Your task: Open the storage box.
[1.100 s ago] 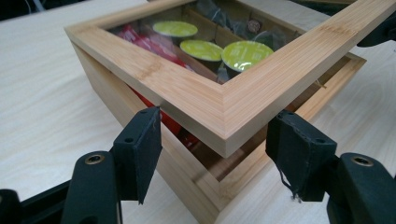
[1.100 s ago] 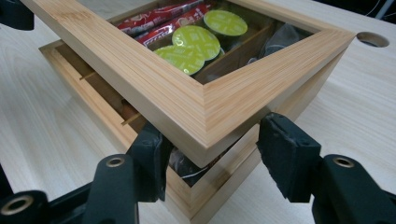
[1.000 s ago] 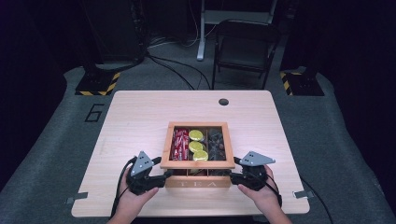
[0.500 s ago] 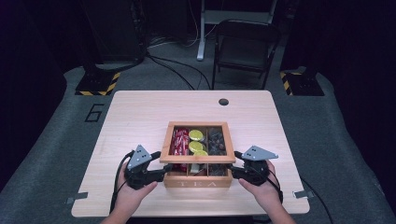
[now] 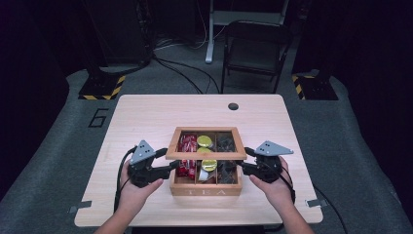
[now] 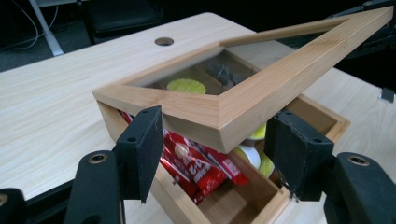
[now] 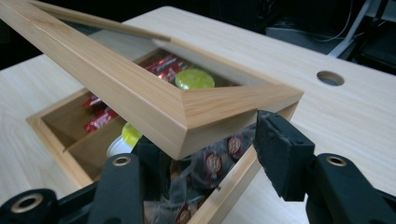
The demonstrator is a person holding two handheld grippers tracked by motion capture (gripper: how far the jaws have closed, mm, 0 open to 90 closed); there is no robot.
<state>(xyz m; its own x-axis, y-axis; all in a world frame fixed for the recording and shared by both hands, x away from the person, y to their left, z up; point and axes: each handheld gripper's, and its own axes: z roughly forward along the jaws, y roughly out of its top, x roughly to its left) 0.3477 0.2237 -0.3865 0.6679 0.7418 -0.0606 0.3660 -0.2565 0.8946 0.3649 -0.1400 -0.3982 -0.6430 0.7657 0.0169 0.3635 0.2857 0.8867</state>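
Table's near edge: left gripper [image 5: 171,166] and right gripper [image 5: 245,168] clamp the tea box lid [image 5: 206,143] corners; uneven lift could slip it.

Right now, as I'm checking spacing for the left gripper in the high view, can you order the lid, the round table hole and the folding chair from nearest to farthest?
1. Lid: right beside the left gripper, raised over the tea box.
2. Table hole: far edge of the table.
3. Folding chair: on the floor behind the table.

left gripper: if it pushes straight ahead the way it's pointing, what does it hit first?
Most likely the near corner of the wooden lid, which sits raised just ahead of the left gripper, between its jaws. Below it lie the red packets in the tea box.
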